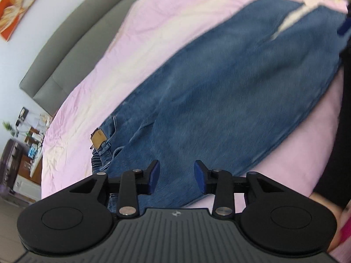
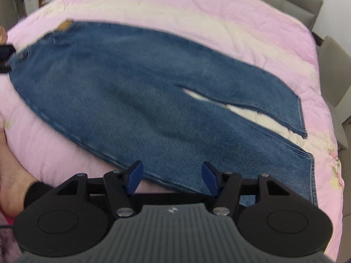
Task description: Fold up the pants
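Note:
Blue jeans (image 1: 219,87) lie flat along a pink bedspread (image 1: 98,65), folded lengthwise with one leg on the other. In the left wrist view my left gripper (image 1: 176,177) hovers over the waist end, near the tan waistband patch (image 1: 98,138). Its blue pads stand apart with denim showing between them and nothing pinched. In the right wrist view my right gripper (image 2: 173,178) is open over the near edge of the jeans (image 2: 142,92), partway down the leg. The two leg hems (image 2: 302,118) spread slightly at the right. The picture is blurred.
A grey padded headboard (image 1: 54,50) runs behind the bed, with a framed picture (image 1: 17,6) on the wall. Cluttered shelves (image 1: 26,144) stand beyond the bed's left edge. A person's forearm (image 2: 13,175) with a dark sleeve is at the left.

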Tool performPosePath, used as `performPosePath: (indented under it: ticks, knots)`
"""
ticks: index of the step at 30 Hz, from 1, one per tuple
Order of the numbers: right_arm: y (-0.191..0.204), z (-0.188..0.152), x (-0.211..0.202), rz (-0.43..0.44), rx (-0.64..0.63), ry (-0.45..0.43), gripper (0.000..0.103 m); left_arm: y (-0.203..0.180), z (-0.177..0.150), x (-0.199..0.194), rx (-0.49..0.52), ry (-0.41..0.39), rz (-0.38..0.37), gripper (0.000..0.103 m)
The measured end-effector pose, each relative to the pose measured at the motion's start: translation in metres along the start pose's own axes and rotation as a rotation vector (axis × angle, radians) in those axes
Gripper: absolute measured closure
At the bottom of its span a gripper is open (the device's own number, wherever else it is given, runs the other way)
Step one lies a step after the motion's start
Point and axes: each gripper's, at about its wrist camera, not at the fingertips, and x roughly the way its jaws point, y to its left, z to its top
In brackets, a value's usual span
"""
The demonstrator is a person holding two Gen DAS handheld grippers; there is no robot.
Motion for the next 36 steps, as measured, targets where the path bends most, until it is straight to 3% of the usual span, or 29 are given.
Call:
performPosePath:
  ticks: [4,7,9,11,17,25,28,30,33,36]
  knots:
    - [-0.015,0.002,0.024,0.015,-0.022,0.080,0.048,0.012,-0.022,0.028,0.148,0.037,-0.038,0.059]
    - [-0.027,0.004,0.036,0.016,0.004,0.111,0.048,0.022,-0.043,0.051,0.289,0.067,-0.117,0.047]
    - [-0.034,0.004,0.039,0.016,0.026,0.126,0.047,0.027,-0.056,0.068,0.351,0.093,-0.112,0.038]
    - [-0.044,0.005,0.041,0.019,0.043,0.137,0.046,0.032,-0.069,0.086,0.402,0.134,-0.092,0.038]
    - [-0.086,0.006,0.042,-0.013,0.089,0.155,0.046,0.043,-0.092,0.130,0.482,0.244,-0.040,0.033]
    - [-0.145,-0.010,0.032,-0.056,0.080,0.183,0.046,0.037,-0.093,0.156,0.502,0.260,0.014,0.027]
    - [-0.163,-0.022,0.028,-0.071,0.052,0.209,0.046,0.035,-0.088,0.160,0.470,0.275,0.032,0.041]
    - [-0.171,-0.031,0.028,-0.081,0.017,0.227,0.046,0.034,-0.085,0.156,0.436,0.273,0.039,0.058]
    - [-0.175,-0.047,0.028,-0.046,-0.047,0.256,0.046,0.036,-0.079,0.148,0.371,0.256,0.070,0.068]
    - [-0.169,-0.060,0.033,0.010,-0.120,0.288,0.046,0.044,-0.073,0.140,0.291,0.239,0.087,0.072]
